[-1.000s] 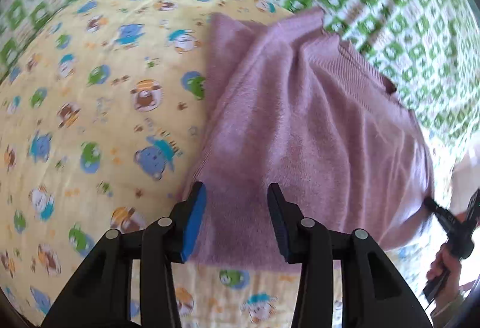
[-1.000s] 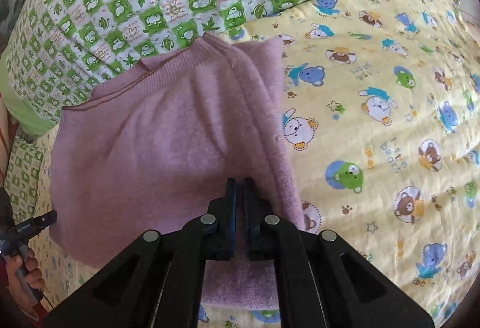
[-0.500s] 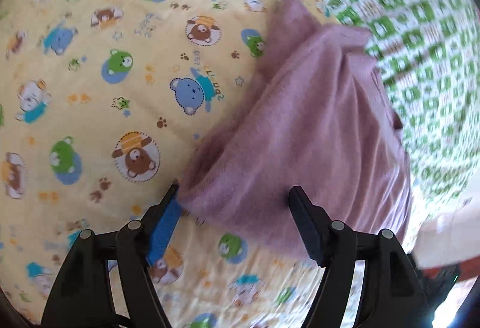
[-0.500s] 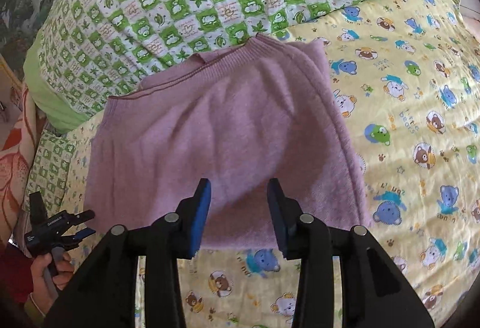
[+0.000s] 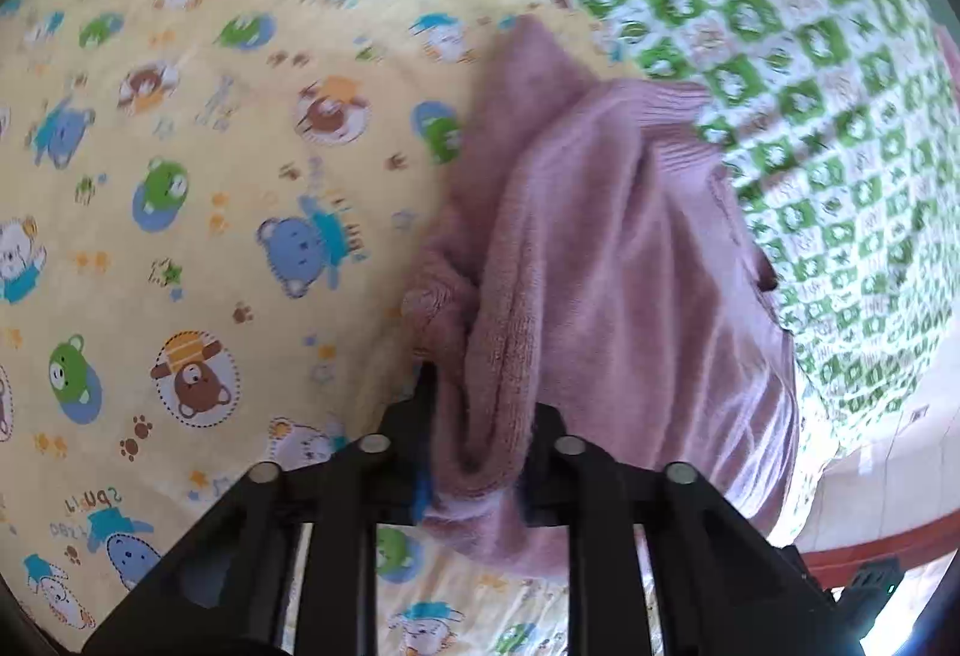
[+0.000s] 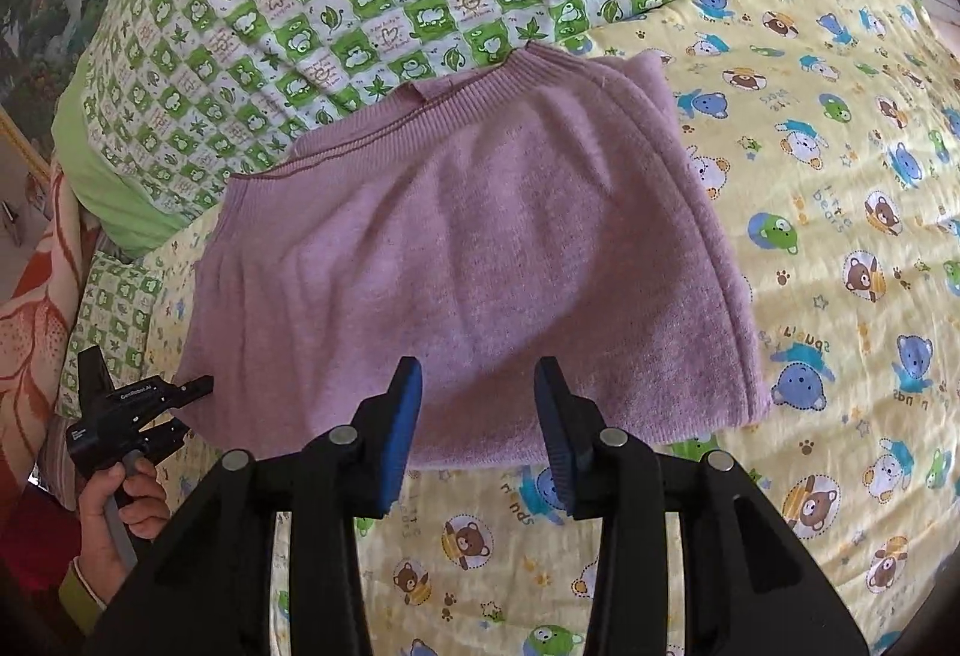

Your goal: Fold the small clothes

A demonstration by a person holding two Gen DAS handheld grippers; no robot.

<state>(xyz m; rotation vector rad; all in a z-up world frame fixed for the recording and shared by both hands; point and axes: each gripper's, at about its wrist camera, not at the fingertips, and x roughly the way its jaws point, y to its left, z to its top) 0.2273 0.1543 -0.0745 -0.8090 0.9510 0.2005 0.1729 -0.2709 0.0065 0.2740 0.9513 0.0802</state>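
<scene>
Left gripper (image 5: 480,440) jaws closing on fuzzy mauve knit garment (image 6: 468,260).

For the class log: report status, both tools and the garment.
Left tool closing on bunched edge of pink knit garment. Right tool open, empty, above near hem. Nothing in the way.

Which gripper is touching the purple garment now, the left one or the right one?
Touching: the left gripper; its view shows closing jaws pinching the purple garment. The right gripper is open.
</scene>
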